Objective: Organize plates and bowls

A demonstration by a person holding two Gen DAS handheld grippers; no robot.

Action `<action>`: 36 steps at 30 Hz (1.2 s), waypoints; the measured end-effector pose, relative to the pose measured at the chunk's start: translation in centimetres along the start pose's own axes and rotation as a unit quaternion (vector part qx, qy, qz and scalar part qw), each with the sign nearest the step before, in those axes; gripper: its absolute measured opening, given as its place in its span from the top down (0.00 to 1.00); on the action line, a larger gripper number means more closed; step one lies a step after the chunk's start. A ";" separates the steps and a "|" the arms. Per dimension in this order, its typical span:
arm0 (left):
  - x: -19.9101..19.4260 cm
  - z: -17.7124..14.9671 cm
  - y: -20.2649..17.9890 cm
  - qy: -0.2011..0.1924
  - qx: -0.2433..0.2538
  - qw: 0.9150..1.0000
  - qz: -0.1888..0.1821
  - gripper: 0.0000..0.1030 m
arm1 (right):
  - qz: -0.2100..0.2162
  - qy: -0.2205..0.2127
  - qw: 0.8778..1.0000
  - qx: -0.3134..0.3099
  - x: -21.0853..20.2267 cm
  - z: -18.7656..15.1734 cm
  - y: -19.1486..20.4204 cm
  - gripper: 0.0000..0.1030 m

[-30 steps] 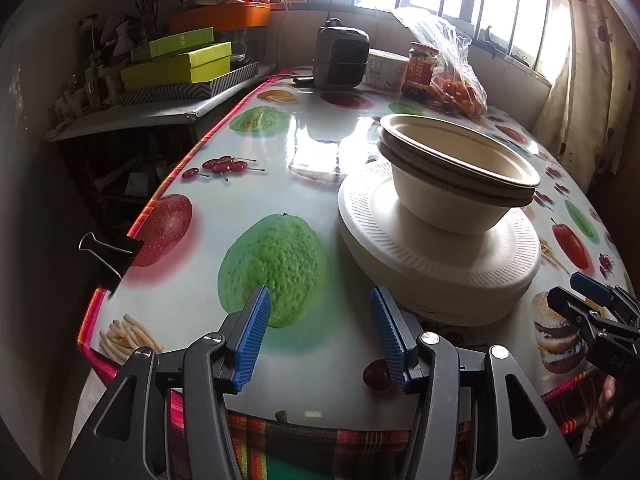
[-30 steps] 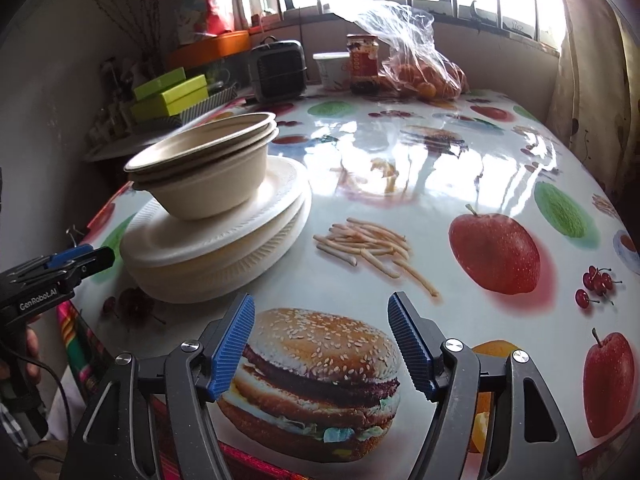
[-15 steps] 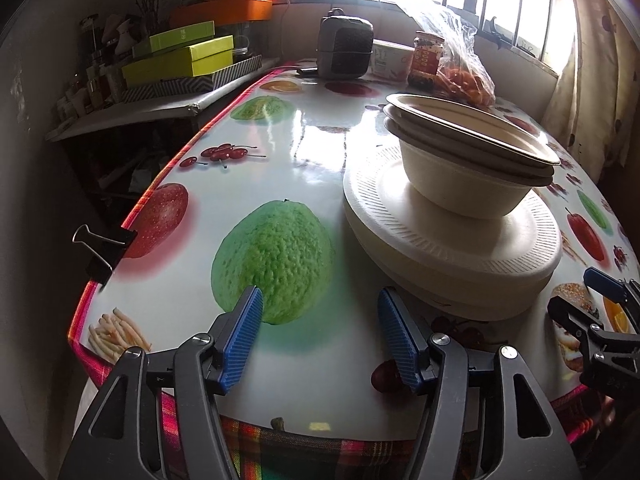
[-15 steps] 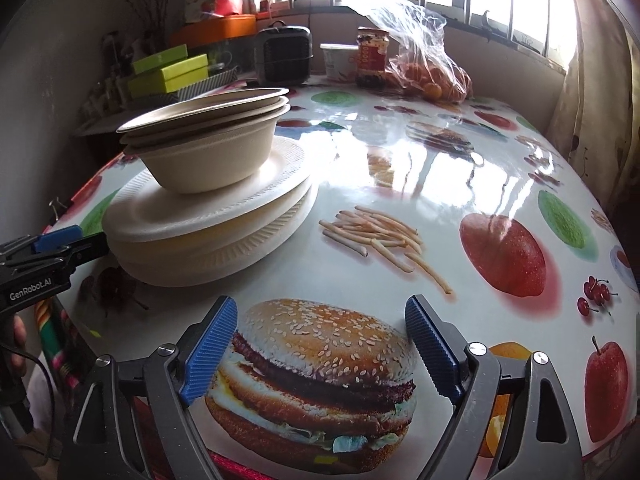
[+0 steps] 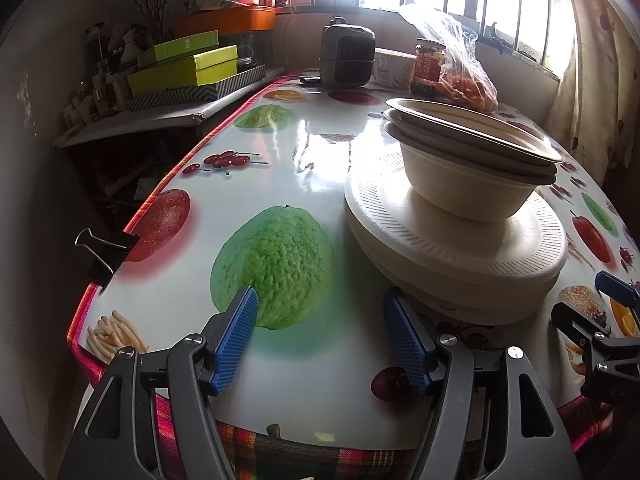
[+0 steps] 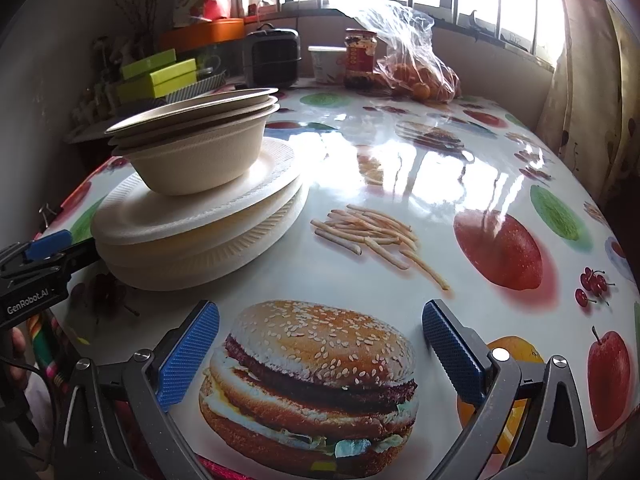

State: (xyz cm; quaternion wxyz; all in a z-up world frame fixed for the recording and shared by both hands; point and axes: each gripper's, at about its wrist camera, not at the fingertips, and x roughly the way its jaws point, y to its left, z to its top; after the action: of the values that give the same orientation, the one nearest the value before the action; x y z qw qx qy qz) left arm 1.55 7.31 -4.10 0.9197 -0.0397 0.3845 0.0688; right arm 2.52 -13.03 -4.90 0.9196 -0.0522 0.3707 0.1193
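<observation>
A stack of white foam plates (image 5: 456,256) lies on the table with a stack of beige bowls (image 5: 472,176) on top. In the right wrist view the plates (image 6: 200,232) and bowls (image 6: 200,152) are at the left. My left gripper (image 5: 324,320) is open and empty, low over the table's near edge, just left of the plates; it also shows at the left edge of the right wrist view (image 6: 44,248). My right gripper (image 6: 320,332) is wide open and empty over a printed burger, right of the stack; it shows at the right edge of the left wrist view (image 5: 600,320).
A fruit-print tablecloth (image 5: 280,160) covers the table. At the far end stand a small grey heater (image 5: 348,56), a white tub (image 5: 392,68), a jar (image 5: 430,64) and a bag of oranges (image 5: 464,72). Green boxes (image 5: 184,68) sit on a shelf at the left. A binder clip (image 5: 108,252) grips the left edge.
Both grippers have dropped lower toward the table, so the stack looks higher and nearer. My right gripper's jaws have opened wider. The plates and bowls have not moved.
</observation>
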 end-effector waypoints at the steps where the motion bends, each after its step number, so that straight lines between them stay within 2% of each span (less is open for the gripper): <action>1: 0.0 0.0 0.0 0.000 0.000 1.000 0.000 0.35 | -0.001 -0.001 1.000 0.000 0.0 0.0 0.0 0.01; 36: -0.1 -0.1 0.0 0.000 0.001 1.000 0.001 0.35 | -0.004 -0.007 1.000 0.004 -0.2 -0.2 0.1 0.01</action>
State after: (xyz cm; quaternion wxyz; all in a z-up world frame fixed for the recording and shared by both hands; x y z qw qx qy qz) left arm 1.45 7.30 -4.08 0.9197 -0.0389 0.3845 0.0692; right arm 2.16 -13.05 -4.90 0.9230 -0.0497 0.3641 0.1144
